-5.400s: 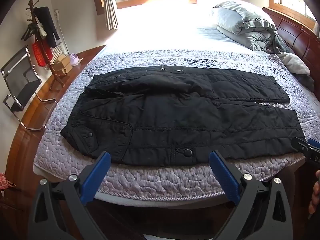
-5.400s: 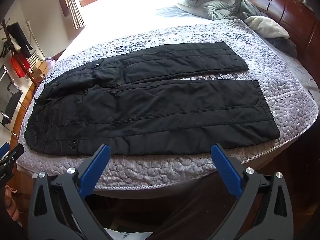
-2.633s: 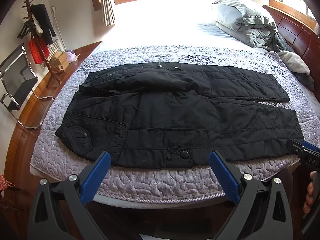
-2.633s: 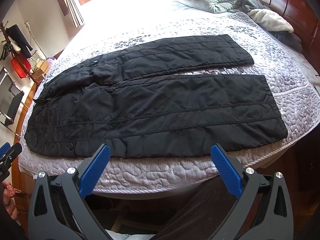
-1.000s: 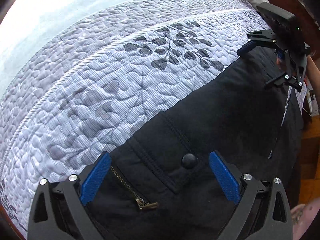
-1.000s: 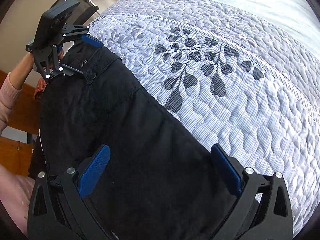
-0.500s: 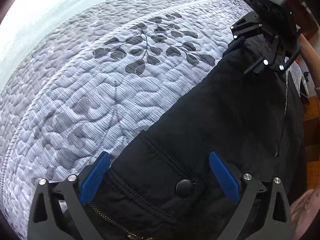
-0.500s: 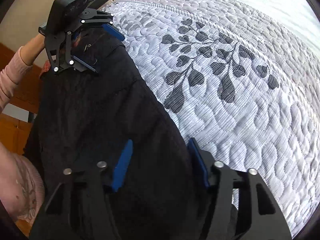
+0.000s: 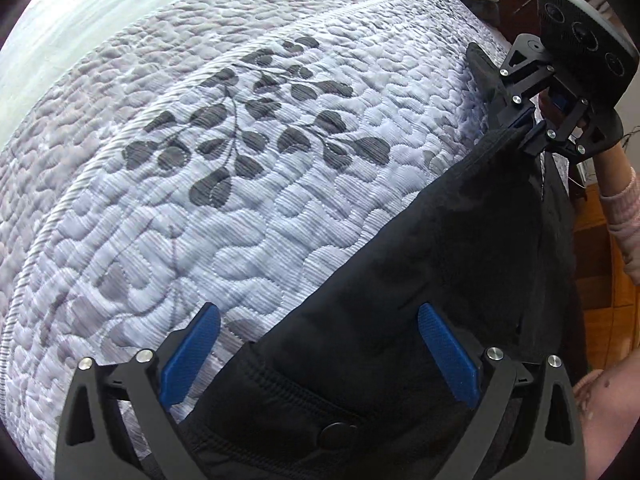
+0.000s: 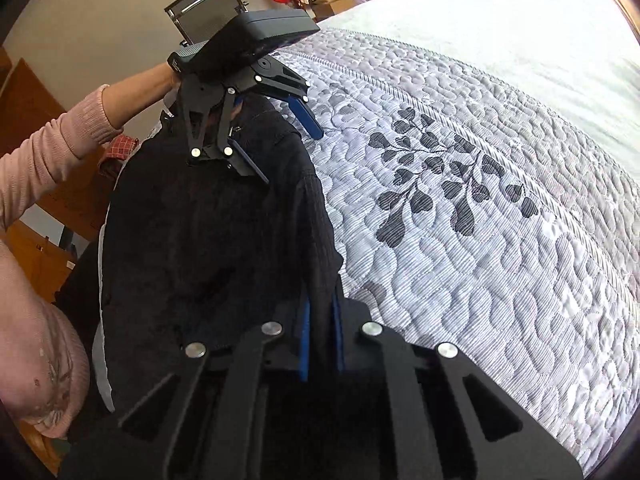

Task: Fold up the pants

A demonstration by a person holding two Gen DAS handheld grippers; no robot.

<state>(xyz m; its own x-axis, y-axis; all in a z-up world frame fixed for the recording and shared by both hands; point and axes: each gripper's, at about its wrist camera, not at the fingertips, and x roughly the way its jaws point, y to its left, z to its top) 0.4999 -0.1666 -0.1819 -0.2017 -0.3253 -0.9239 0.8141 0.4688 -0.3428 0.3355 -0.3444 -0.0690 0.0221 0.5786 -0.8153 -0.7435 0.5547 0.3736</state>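
Observation:
The black pants [image 9: 440, 260] lie on the grey quilted bedspread [image 9: 240, 160], their far edge along the leaf pattern. My left gripper [image 9: 320, 356] is open and points down over the waist end, with the pocket flap and its snap button [image 9: 338, 434] between its blue pads. In the right wrist view this left gripper [image 10: 280, 148] straddles the pants' edge. My right gripper [image 10: 320, 312] has its jaws closing tight, pads pressed on a ridge of the pants [image 10: 200, 240] that rises off the bed. From the left wrist view the right gripper [image 9: 520, 128] pinches the cloth at the upper right.
A person's pink sleeves [image 10: 52, 152] come in from the bed's near side. A metal chair [image 10: 208, 4] and boxes stand by the wall beyond the bed. Wooden floor [image 9: 600, 260] shows at the right. The bedspread [image 10: 460, 240] stretches away beyond the pants.
The right jaws went from wide open over the pants to shut on a fold of cloth, which has lifted. The left gripper slid lower over the waist, still open.

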